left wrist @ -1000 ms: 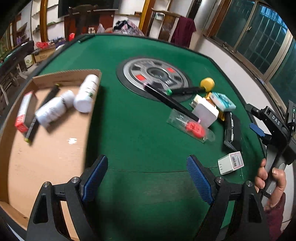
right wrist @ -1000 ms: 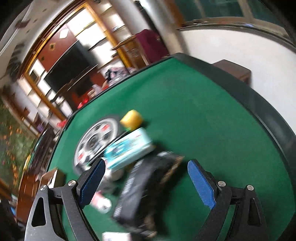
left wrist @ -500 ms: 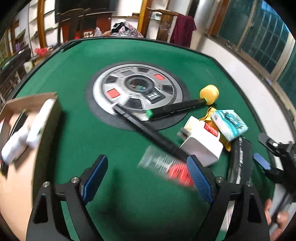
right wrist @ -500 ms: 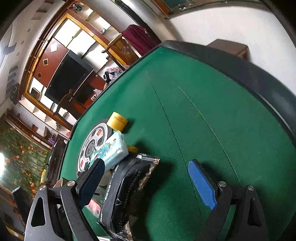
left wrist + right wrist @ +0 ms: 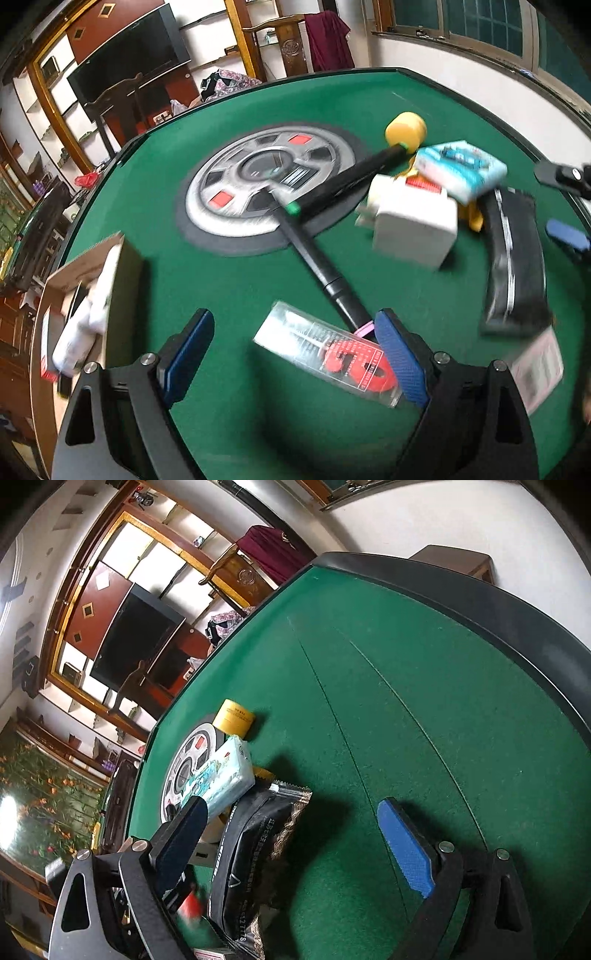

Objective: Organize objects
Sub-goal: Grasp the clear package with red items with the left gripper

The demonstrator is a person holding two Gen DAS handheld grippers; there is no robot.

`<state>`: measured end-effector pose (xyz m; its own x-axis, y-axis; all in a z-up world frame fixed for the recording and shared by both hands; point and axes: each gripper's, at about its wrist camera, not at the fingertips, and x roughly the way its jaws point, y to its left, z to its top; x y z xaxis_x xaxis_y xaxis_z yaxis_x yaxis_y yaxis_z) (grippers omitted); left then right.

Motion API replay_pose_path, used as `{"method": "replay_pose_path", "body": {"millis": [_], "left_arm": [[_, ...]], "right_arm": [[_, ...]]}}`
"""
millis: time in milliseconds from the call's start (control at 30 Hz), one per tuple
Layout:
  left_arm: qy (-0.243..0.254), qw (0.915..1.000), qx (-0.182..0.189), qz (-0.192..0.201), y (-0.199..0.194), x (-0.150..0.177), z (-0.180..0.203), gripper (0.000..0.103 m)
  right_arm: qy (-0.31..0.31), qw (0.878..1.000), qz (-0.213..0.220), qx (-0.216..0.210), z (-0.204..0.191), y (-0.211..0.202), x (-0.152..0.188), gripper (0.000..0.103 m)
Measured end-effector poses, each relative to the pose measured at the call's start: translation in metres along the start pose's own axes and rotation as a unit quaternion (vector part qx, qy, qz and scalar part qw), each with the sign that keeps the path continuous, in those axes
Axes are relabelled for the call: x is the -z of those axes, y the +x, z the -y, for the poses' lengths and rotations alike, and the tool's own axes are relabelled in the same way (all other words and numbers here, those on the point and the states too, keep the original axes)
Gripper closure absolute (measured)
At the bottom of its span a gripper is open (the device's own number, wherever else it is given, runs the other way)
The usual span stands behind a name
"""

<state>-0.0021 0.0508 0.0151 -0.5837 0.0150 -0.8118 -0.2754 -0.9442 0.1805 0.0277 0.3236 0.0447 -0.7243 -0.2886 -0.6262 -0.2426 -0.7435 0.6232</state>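
While the left gripper (image 5: 291,354) hangs over the green table (image 5: 229,295) with its fingers spread wide and clamped on nothing, a clear plastic case (image 5: 328,358) with a red item inside lies flat between them, its red end just against the inner face of the right-hand finger; whether they touch is blurred. A black pen (image 5: 317,254) runs from that same finger away toward the round grey centre panel (image 5: 266,188), where a second black pen (image 5: 354,177) crosses it. Beyond the right-hand finger sit a white box (image 5: 413,229), a pale blue tissue pack (image 5: 461,170), a yellow cap (image 5: 406,129) and a black pouch (image 5: 517,266). Outside the left-hand finger stands a cardboard box (image 5: 122,273) holding white bottles (image 5: 88,321).

Seen from the right wrist, the right gripper (image 5: 291,845) is also wide apart and empty, the black pouch lying between its fingers, nearer the left-hand one, the tissue pack just past that fingertip.

A second ago the clear case lay well ahead of the left fingers, with bare felt between them, and the cardboard box filled the left side; now the case is between them and the box has slid to the edge.
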Motion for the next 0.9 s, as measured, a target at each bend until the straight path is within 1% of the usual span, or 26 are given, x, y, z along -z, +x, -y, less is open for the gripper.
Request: {"method": "replay_pose_path", "body": {"millis": [100, 167, 233, 300, 333, 367, 433, 500, 600, 633, 667, 700, 767, 833, 900], "left_arm": [[-0.002, 1.0, -0.008, 0.001, -0.007, 0.014, -0.015, 0.015], [-0.017, 0.9999, 0.0, 0.0, -0.008, 0.02, -0.024, 0.015], [-0.045, 0.9987, 0.021, -0.007, -0.007, 0.025, -0.036, 0.015], [-0.086, 0.9945, 0.054, -0.022, -0.004, 0.031, -0.05, 0.015], [-0.111, 0.9909, 0.071, -0.027, -0.002, 0.034, -0.058, 0.015], [-0.127, 0.989, 0.072, -0.019, -0.004, 0.037, -0.065, 0.015], [-0.144, 0.9867, 0.074, -0.012, -0.007, 0.04, -0.072, 0.015], [-0.14, 0.9881, 0.06, -0.019, -0.007, 0.043, -0.072, 0.015], [-0.129, 0.9904, 0.047, -0.018, -0.012, 0.047, -0.067, 0.015], [-0.127, 0.9908, 0.043, -0.017, -0.015, 0.048, -0.066, 0.021], [-0.122, 0.9915, 0.042, -0.017, -0.017, 0.047, -0.064, 0.031], [-0.115, 0.9924, 0.039, -0.016, -0.02, 0.045, -0.061, 0.037], [-0.089, 0.9957, 0.023, -0.014, -0.026, 0.04, -0.049, 0.069], [-0.062, 0.9978, 0.016, -0.015, -0.027, 0.036, -0.037, 0.078], [-0.05, 0.9987, 0.005, -0.012, -0.028, 0.034, -0.031, 0.078]], "right_arm": [[-0.005, 1.0, 0.0, 0.003, -0.001, 0.0, 0.001, 0.006], [-0.008, 1.0, 0.0, 0.003, -0.002, 0.0, 0.002, 0.005], [-0.012, 1.0, 0.0, 0.005, -0.003, 0.0, 0.003, 0.005], [-0.017, 1.0, 0.0, 0.008, -0.004, 0.001, 0.003, 0.004], [-0.019, 1.0, 0.0, 0.009, -0.005, 0.001, 0.004, 0.004], [-0.021, 1.0, 0.0, 0.009, -0.005, 0.001, 0.004, 0.003], [-0.024, 1.0, 0.0, 0.01, -0.006, 0.003, 0.004, 0.003], [-0.026, 1.0, 0.0, 0.01, -0.006, 0.003, 0.004, 0.002], [-0.033, 0.999, 0.0, 0.015, -0.007, 0.004, 0.004, 0.001], [-0.035, 0.999, 0.0, 0.016, -0.008, 0.005, 0.005, 0.001], [-0.036, 0.999, 0.0, 0.017, -0.008, 0.005, 0.005, 0.001], [-0.037, 0.999, 0.001, 0.018, -0.008, 0.005, 0.005, 0.001], [-0.04, 0.999, 0.0, 0.019, -0.008, 0.005, 0.005, 0.001], [-0.042, 0.999, 0.001, 0.021, -0.009, 0.005, 0.005, 0.001], [-0.044, 0.999, 0.001, 0.023, -0.009, 0.006, 0.005, 0.001]]}}
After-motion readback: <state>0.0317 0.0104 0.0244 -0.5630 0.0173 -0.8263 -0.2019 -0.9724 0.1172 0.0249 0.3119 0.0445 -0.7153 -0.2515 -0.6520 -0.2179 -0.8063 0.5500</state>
